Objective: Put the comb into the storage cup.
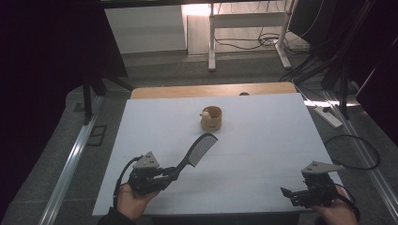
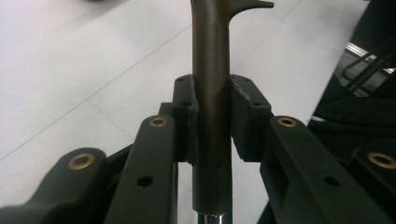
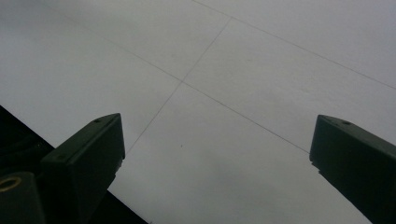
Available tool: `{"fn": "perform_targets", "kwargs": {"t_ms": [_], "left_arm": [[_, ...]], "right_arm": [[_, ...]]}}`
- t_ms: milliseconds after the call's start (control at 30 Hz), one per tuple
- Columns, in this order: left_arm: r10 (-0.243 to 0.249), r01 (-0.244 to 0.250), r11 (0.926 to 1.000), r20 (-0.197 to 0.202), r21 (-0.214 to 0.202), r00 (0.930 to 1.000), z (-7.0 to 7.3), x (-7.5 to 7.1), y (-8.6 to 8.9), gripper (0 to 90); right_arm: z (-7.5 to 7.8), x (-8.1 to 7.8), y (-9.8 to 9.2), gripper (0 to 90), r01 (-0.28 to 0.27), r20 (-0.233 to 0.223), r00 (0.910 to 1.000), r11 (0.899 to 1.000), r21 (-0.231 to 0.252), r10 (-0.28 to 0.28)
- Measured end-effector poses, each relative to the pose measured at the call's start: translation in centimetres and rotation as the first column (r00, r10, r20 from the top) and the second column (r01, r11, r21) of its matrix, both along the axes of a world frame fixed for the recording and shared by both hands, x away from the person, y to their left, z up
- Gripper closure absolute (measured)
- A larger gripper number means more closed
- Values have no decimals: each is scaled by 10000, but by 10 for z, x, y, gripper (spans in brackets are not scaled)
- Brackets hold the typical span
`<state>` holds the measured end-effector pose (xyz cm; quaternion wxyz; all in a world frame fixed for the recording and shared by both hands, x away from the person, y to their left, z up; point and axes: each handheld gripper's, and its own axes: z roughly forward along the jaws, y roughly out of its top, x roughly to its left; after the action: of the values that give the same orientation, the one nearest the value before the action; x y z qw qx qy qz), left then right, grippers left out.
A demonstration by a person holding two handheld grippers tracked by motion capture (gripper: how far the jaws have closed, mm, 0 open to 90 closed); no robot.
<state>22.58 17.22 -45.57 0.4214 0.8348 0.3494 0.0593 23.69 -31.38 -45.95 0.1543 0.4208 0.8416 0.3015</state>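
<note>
Right now your left gripper (image 1: 172, 174) is clamped on the comb (image 1: 199, 150) by its handle, pads (image 2: 186, 122) pinching the shaft from both sides near the butt end. The toothed head sticks out toward the wooden cup (image 1: 211, 118), which stands further up the white table (image 1: 263, 154), well apart from the comb tip. Your right gripper (image 1: 287, 192) idles at the near right corner, jaws wide apart, nothing between them.

Risks as I read them:

- Grip sits low on a round, smooth handle and the long toothed end hangs out front. That lever can make the comb pivot or roll in the pads if you swing fast. Move slowly and keep the wrist steady.
- If the comb goes into the cup, note that the cup is small and looks light, and something pale (image 1: 205, 113) already sits at its rim. Coming in at a shallow angle, you probably catch the rim and tip or shove the cup. Tilt the comb steeper first.
- Nothing braces the cup. Your right gripper is far away, so it can't stop a slide.
- Letting go too high probably bounces the comb out.
</note>
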Motion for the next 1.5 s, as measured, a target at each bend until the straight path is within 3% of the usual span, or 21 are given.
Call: {"fn": "perform_targets", "kwargs": {"t_ms": [333,533,867,1133,1500], "left_arm": [[-232,232,9997,110,-22,9997,0,0,-4,722],[-386,383,9991,160,187,9991,-2,3,-10,722],[-789,777,9962,329,383,9963,-3,6,-19,722],[-1030,1018,9940,284,406,9943,-5,8,-24,723],[-1286,1272,9910,330,414,9912,-7,12,-31,723]], "right_arm": [[1,0,0,25,-42,52,10000,10000,66,41],[2,-1,0,0,-198,142,9997,9996,203,196],[11,2,3,0,-506,556,9975,9925,1109,447],[16,10,11,0,-974,579,9944,9792,1782,883],[23,25,28,0,-1654,281,9860,9407,2961,1645]]}}
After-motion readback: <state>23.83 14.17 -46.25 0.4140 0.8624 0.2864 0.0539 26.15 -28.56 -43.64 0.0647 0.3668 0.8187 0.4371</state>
